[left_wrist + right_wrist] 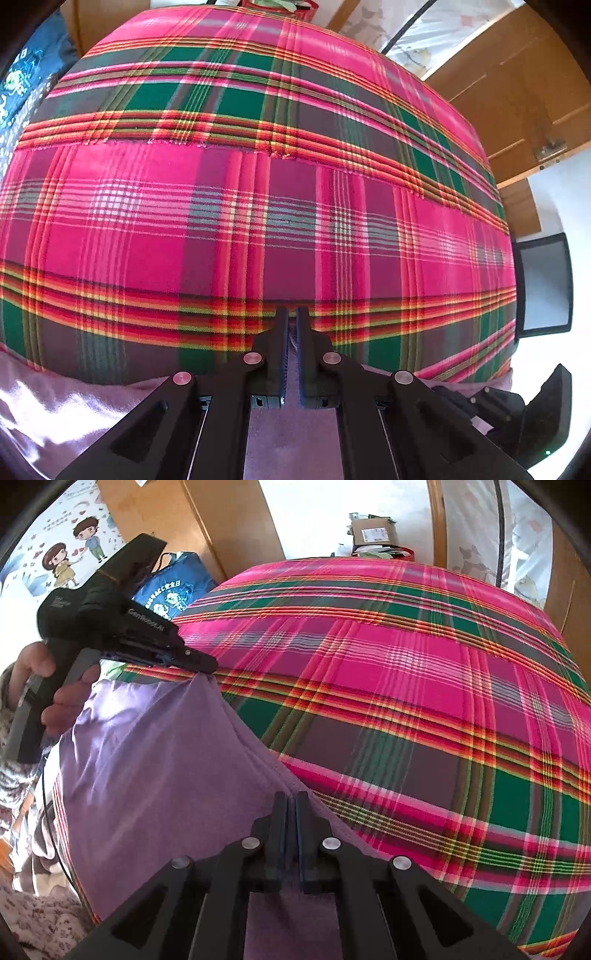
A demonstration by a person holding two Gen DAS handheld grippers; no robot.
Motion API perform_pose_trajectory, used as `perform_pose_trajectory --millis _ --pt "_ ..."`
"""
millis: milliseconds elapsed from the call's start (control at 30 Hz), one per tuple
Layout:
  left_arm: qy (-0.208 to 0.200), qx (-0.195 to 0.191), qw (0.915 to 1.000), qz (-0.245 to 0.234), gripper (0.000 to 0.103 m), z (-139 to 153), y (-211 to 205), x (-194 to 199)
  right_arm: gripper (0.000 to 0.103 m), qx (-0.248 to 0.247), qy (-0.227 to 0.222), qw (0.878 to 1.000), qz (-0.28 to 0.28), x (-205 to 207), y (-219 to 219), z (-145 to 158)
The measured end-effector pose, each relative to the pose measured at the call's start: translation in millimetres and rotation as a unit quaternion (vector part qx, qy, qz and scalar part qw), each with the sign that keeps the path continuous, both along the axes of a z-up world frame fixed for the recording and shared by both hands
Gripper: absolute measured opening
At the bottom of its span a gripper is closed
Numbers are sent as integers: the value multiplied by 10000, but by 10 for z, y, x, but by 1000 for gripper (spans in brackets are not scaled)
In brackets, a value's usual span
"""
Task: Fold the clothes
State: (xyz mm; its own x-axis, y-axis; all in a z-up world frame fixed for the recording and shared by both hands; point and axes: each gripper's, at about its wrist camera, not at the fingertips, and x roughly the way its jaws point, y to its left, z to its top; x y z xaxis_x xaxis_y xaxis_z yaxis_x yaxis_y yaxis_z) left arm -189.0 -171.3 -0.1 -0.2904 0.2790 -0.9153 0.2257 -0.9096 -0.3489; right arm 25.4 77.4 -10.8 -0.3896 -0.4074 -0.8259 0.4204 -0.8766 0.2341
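While both tools pinch the same purple garment [155,775], it lies at the near edge of a bed covered with a pink, green and orange plaid sheet [406,686]. Left hand-held gripper [292,314]: jaws together, clamped on the purple cloth's edge, thin fold of fabric visible between the pads; in the right wrist view its tip [205,664] bites the far corner of the garment where it meets the plaid. Right hand-held gripper [291,801]: jaws together, clamped on the garment's edge nearer the camera. The edge of the cloth runs taut between the two grips, along the plaid. The rest of the garment hangs toward the near side, smooth with a few soft creases. A person's hand [44,686] wraps the left tool's handle, patterned sleeve behind it. Blue printed bag [173,590] sits just beyond the bed's far-left corner, cardboard box [373,533] past the far end. Wooden furniture [517,96] stands to the right.
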Motion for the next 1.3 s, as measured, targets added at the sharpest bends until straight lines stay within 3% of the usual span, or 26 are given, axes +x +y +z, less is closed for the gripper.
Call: perform_pose_trajectory --millis 100,167,333,467,600,800,867,933,1100,1300 --pt "37 37 10000 -3 5 60 -44 131 4 -51 -56 9998 -169 -1 10 3" --pt "62 61 10000 -6 9 100 -74 218 9 -118 -22 9991 -417 28 55 42" --pt "197 115 9996 152 12 217 -171 497 10 -214 481 9938 -981 261 326 298" --pt "441 59 9986 289 16 325 -240 757 11 13 740 9805 -1822 518 848 465" --pt "575 123 9981 208 17 334 -158 952 19 -16 574 9619 -2673 798 1428 383" --pt "554 273 9981 -51 17 261 47 1152 19 403 843 9489 -3015 1148 1623 259" --pt "497 286 9983 -120 17 224 107 1190 26 262 865 9507 -2966 1193 1695 272" --pt "495 362 9979 -185 17 201 177 1182 35 153 783 9611 -2644 1157 1661 267" --pt "426 452 9975 -345 18 163 342 1167 36 108 803 9867 -1409 961 1174 276" --pt "303 531 9971 -445 18 62 452 1217 36 210 695 9968 -328 587 597 228"
